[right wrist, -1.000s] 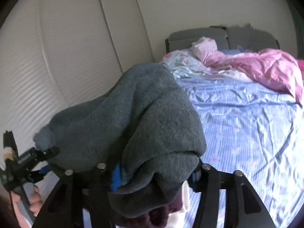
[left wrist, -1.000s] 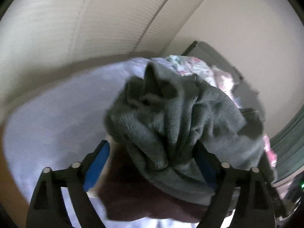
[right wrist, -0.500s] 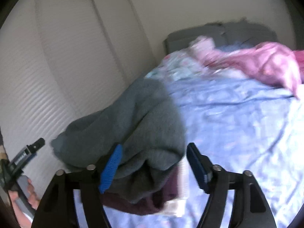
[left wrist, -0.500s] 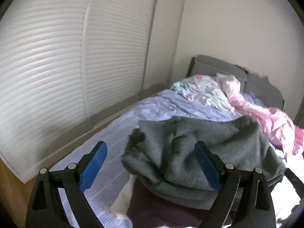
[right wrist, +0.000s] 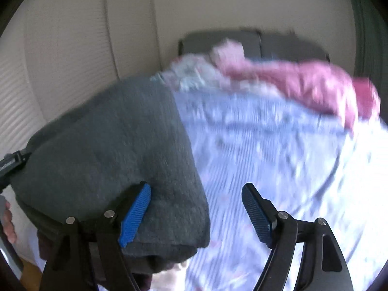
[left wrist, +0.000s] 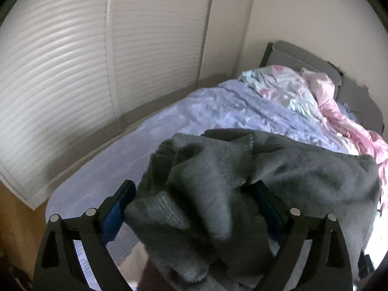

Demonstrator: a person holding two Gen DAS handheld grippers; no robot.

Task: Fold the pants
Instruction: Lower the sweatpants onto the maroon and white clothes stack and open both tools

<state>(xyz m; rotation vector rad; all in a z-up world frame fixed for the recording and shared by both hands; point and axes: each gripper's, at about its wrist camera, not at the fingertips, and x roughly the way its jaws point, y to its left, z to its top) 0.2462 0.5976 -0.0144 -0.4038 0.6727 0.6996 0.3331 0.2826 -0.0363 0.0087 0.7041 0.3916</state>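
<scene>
Two grippers stood over the bed (left wrist: 218, 111). The left gripper (left wrist: 191, 208) had just been spreading its jaws wide; bunched grey fleece pants (left wrist: 278, 169) lay loose between them, heaped toward 2 o'clock. The right gripper (right wrist: 195, 214) was spread too, after opening; the pants' folded edge lay behind its blue pad (right wrist: 134, 215) at 9 o'clock, nothing pinched.
</scene>
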